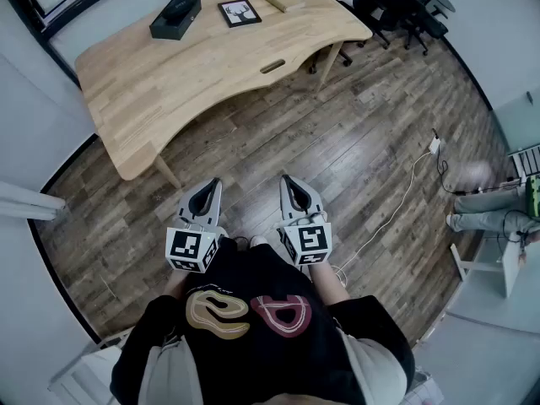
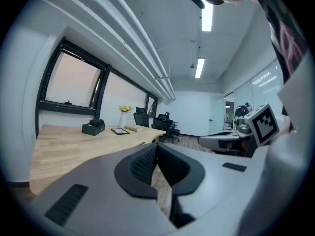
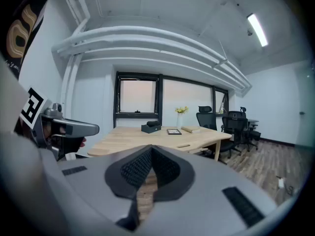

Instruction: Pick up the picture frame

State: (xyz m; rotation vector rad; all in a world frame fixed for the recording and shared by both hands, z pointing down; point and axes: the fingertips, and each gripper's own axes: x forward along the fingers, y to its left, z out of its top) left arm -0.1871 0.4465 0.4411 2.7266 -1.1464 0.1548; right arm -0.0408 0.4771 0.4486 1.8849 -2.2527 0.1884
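Picture frame point(image 1: 240, 13) waits far off. Tabletop point(image 1: 211, 66) carries it flat near far edge, beside black box point(image 1: 175, 17). We hold left tongs point(image 1: 213, 186), right tongs point(image 1: 287, 180) closed, empty, at waist: we judge approach not yet begun.

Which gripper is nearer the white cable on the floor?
Right. The right gripper is held left of the white cable; the left gripper is farther left, beyond the right one. Both are shut and empty.
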